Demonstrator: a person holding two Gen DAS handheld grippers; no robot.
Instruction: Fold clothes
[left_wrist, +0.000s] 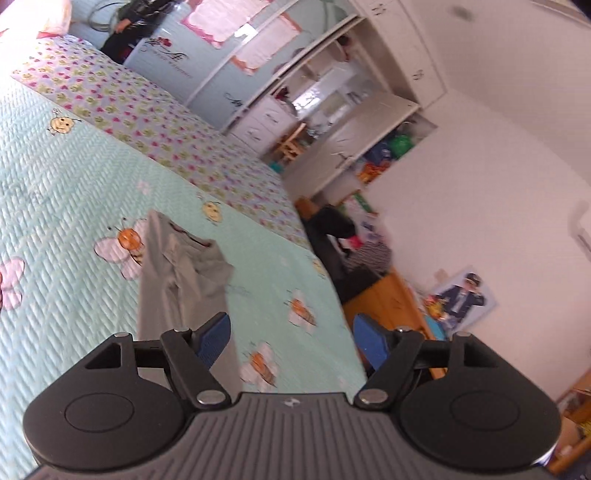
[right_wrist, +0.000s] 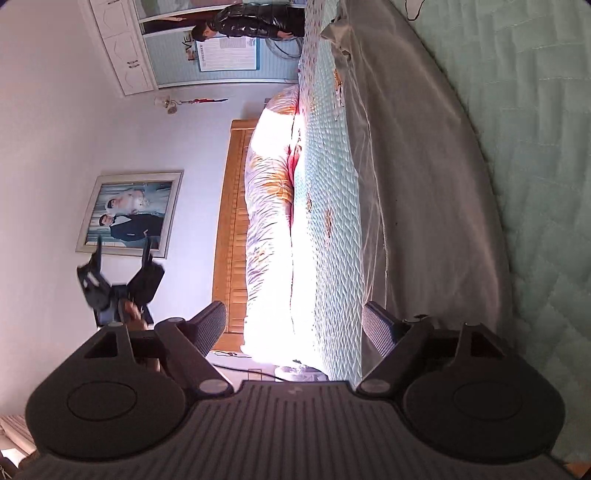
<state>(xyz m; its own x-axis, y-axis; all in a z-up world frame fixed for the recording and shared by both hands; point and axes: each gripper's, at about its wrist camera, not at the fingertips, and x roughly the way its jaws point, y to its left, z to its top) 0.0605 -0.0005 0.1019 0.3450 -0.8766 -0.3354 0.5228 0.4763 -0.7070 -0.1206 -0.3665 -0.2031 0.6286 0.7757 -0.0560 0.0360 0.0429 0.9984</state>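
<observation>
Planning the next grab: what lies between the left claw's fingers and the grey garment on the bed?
Nothing: in the left wrist view the open left claw hangs just above the grey garment, with only air between.

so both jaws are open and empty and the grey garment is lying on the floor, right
Not quite. The grey garment lies on the bed, on its bee-print quilt, not on the floor; the left wrist view shows it. The rest holds: the left gripper and the right gripper both have open jaws with nothing between them.
</observation>
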